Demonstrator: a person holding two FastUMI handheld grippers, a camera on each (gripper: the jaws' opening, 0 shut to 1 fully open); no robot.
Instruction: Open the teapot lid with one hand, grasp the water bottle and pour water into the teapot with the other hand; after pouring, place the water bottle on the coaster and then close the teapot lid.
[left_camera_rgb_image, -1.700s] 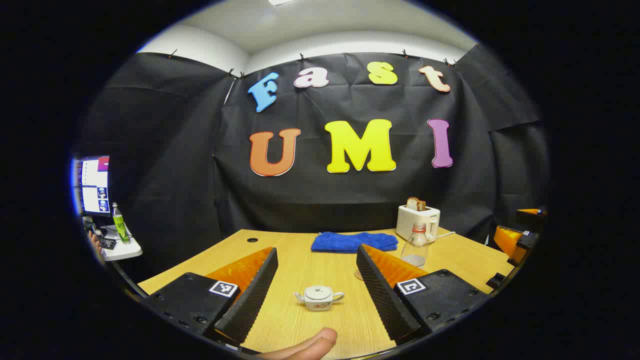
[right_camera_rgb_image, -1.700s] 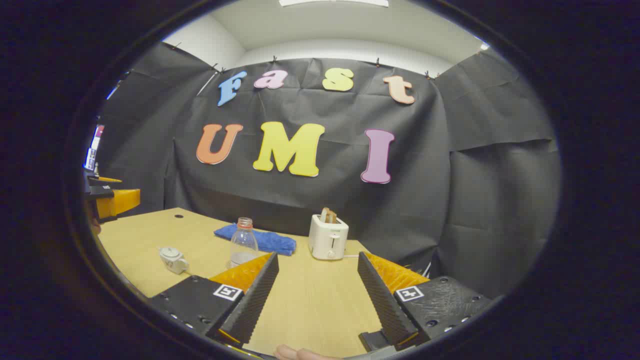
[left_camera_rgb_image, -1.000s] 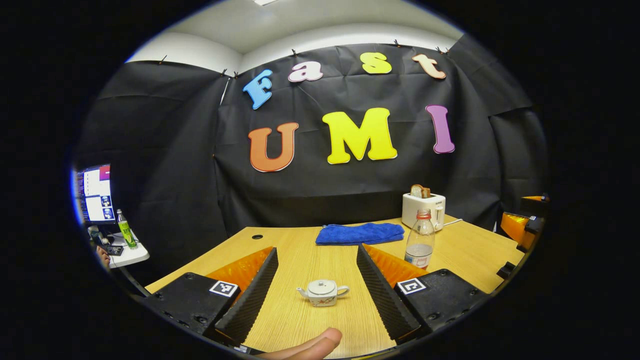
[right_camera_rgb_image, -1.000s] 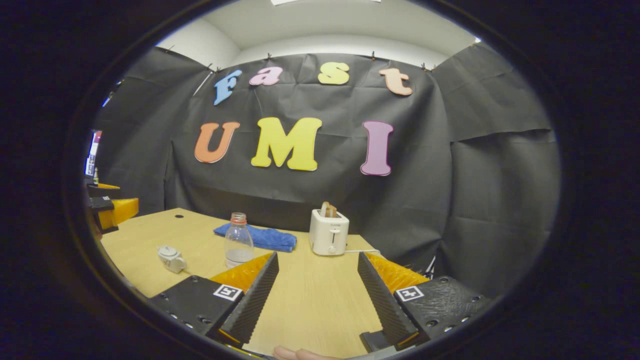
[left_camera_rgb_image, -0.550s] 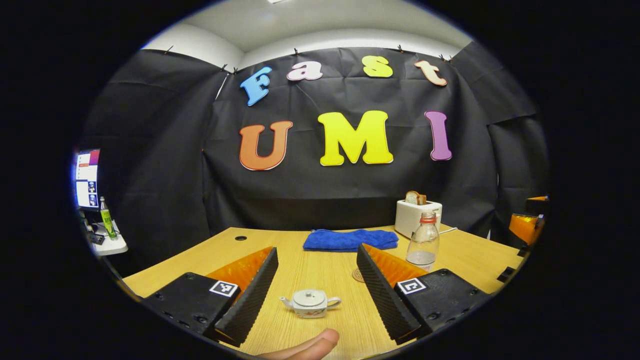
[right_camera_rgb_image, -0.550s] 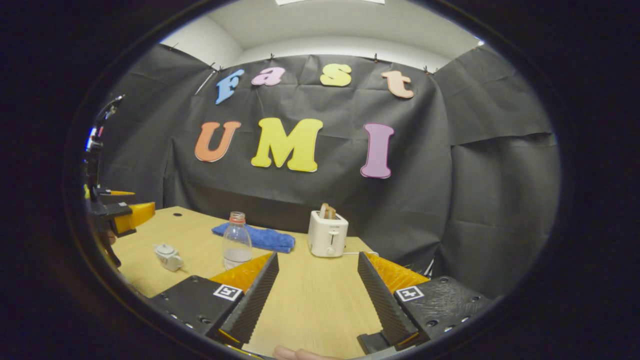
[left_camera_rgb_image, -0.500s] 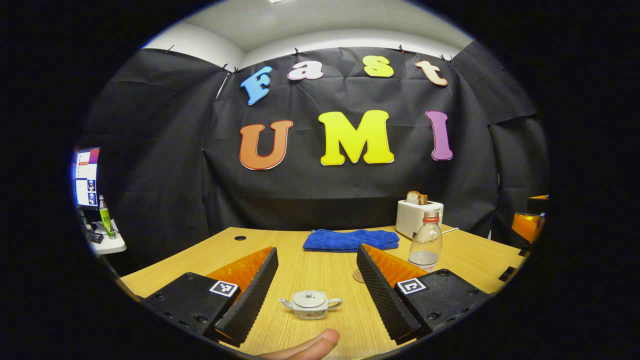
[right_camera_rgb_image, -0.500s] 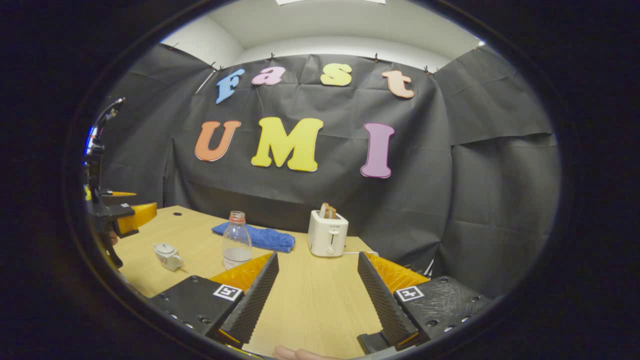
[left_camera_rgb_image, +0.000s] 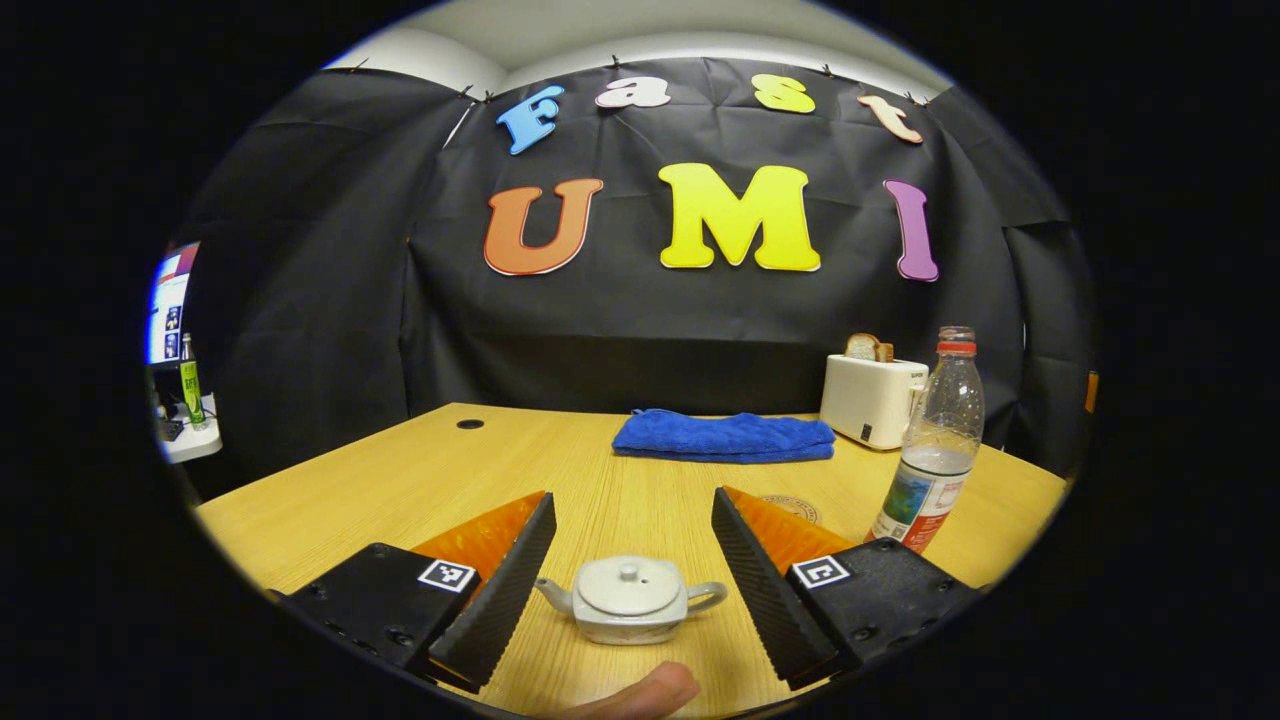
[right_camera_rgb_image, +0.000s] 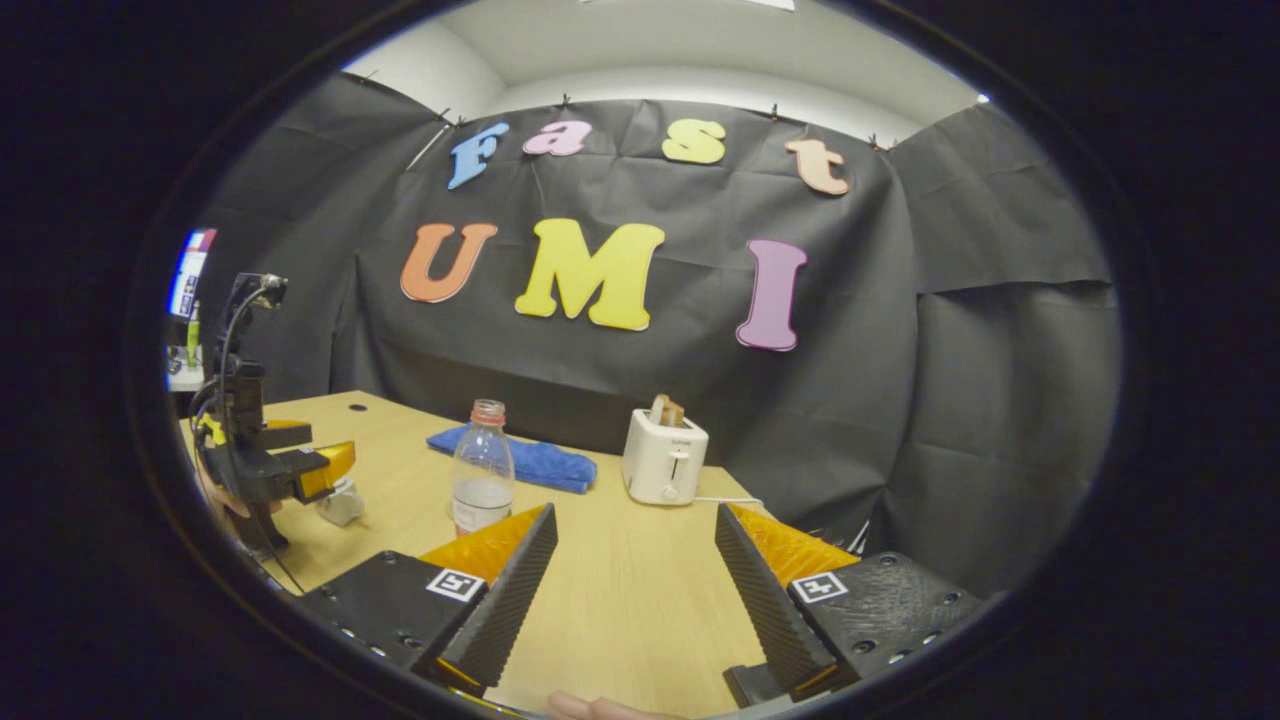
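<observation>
1. You are holding the left gripper (left_camera_rgb_image: 628, 600) with fingers spread either side of the small white ceramic teapot (left_camera_rgb_image: 630, 598) on the table, framing its lid.
2. You are keeping the right gripper (right_camera_rgb_image: 632, 590) spread wide, empty, with the clear plastic water bottle (right_camera_rgb_image: 482, 468) ahead-left, ready for pouring.

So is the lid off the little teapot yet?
No, the lid sits on the teapot, between the open left gripper fingers.

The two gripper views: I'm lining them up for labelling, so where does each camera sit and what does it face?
Left gripper view: rides low over the table, facing the teapot between its open fingers; a fingertip shows below.
Right gripper view: faces the toaster; left gripper near the teapot at left.
Shared: teapot, water bottle, blue towel, toaster.
</observation>
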